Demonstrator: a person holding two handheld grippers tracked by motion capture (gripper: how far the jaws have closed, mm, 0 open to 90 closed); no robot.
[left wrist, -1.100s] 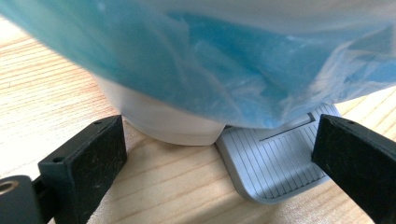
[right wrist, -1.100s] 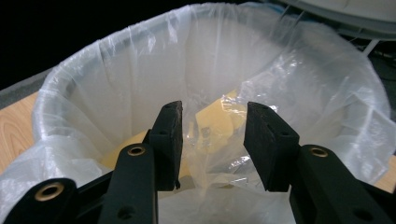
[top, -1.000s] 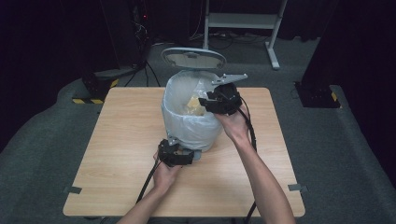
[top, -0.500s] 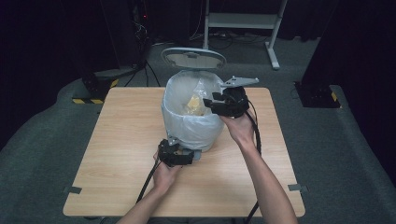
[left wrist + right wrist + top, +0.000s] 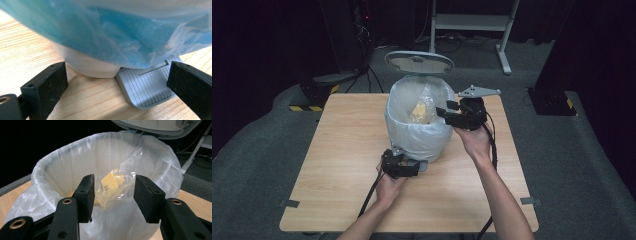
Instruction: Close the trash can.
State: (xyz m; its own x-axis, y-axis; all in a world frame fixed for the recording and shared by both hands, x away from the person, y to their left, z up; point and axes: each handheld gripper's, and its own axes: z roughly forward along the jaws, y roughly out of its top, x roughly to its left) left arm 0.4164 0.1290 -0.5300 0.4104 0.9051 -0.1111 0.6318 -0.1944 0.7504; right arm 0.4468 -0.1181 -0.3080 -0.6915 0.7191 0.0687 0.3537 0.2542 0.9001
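Note:
A white pedal bin point(image 5: 417, 135) lined with a clear plastic bag stands mid-table, its grey lid point(image 5: 418, 62) tipped up at the back. A crumpled yellow piece point(image 5: 419, 111) lies inside the bag point(image 5: 112, 182). My right gripper point(image 5: 444, 111) hovers at the bin's right rim, pointing at the opening. Its jaws have just been opening, and nothing is between them point(image 5: 113, 195). My left gripper point(image 5: 404, 162) rests low at the bin's front base, jaws wide apart point(image 5: 117, 85). The ribbed grey pedal point(image 5: 145, 87) lies between them, near the right-hand jaw.
The wooden table point(image 5: 337, 150) has bare room left and right of the bin. Black cables trail from both grippers toward the table's front edge. Dark floor, a white frame point(image 5: 472, 22) and black stands lie beyond the table.
My right gripper has drawn back to the right, from over the bin's opening to outside its rim, and its jaws stand wider. The left hand has stayed at the pedal.

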